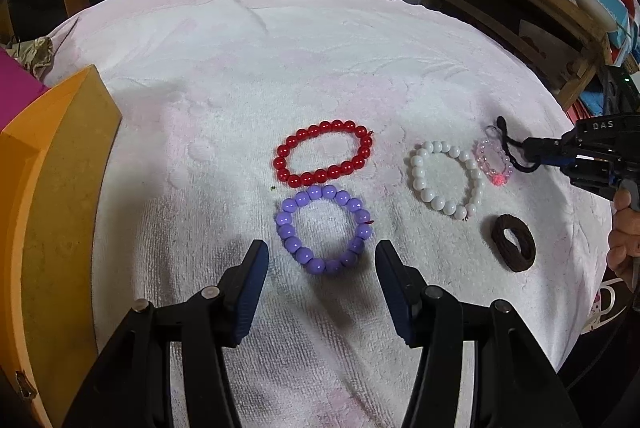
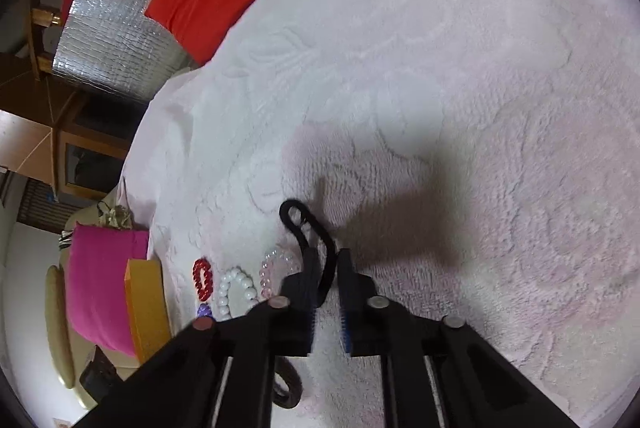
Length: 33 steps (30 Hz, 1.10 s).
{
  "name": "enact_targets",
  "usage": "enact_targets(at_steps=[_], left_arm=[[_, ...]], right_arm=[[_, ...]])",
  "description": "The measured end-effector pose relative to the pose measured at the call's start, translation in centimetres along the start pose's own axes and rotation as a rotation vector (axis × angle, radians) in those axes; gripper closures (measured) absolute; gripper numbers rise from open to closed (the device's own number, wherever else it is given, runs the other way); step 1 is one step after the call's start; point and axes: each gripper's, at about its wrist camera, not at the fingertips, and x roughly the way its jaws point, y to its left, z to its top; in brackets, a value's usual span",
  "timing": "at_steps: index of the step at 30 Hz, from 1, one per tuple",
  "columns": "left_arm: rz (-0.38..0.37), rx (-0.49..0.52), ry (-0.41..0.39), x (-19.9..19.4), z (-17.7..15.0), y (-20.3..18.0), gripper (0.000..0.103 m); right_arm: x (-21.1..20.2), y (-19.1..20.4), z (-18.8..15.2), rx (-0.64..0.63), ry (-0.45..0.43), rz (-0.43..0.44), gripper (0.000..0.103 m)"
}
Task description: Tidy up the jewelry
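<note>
White towel (image 1: 360, 68) under bead bracelets; right gripper (image 2: 325, 262) clamped on black hair tie (image 2: 316, 240); left gripper (image 1: 322, 256) apart, hovering over purple bracelet (image 1: 323, 230)

Glossy smooth beads form the red bracelet (image 1: 325, 153) and purple bracelet (image 1: 323, 229); the white towel (image 1: 240, 68) is rough, matt terry cloth.

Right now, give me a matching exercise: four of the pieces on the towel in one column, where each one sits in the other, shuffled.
Things:
1. red bracelet
2. purple bracelet
3. black hair tie
4. brown hair tie

Places:
A. pinched in the right gripper
B. just ahead of the open left gripper
C. beyond the purple beads, touching them
D. alone, nearer than the white bracelet

Pairs: 1-C, 2-B, 3-A, 4-D
</note>
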Motion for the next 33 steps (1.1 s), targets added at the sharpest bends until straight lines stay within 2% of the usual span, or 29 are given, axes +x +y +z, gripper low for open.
enact_targets(at_steps=[6,13,15,18,19,25,30,32,33], left_arm=[[-0.035,-0.027,-0.003,-0.2,-0.1,0.7,0.047],[-0.055,-0.033,0.000,0.8,0.4,0.2,0.048],[-0.055,-0.041,-0.003,1.0,0.5,0.2,0.053],[-0.044,-0.056,-0.017,1.2,0.8,0.4,0.069],[-0.053,-0.057,-0.022,1.2,0.9,0.3,0.077],[-0.057,-0.053,-0.030,1.2,1.0,-0.1,0.083],[-0.037,-0.045,-0.019,1.3,0.9,-0.2,0.079],[-0.026,-0.049,0.005,1.8,0.8,-0.3,0.063],[-0.029,-0.046,0.004,2.0,0.8,-0.4,0.063]], right_arm=[[-1.0,1.1,-0.3,-0.043,-0.058,0.029,0.097],[-1.1,2.0,-0.5,-0.068,-0.068,0.053,0.097],[-1.2,2.2,-0.6,-0.080,-0.070,0.056,0.097],[-1.2,2.4,-0.8,-0.086,-0.068,0.068,0.097],[-1.2,2.6,-0.9,-0.090,-0.070,0.070,0.097],[-0.9,3.1,-1.2,-0.113,-0.067,0.078,0.097],[-0.7,3.7,-1.5,-0.138,-0.068,0.075,0.097],[-0.5,4.2,-1.8,-0.153,-0.067,0.079,0.097],[-0.4,4.4,-1.8,-0.157,-0.065,0.082,0.097]])
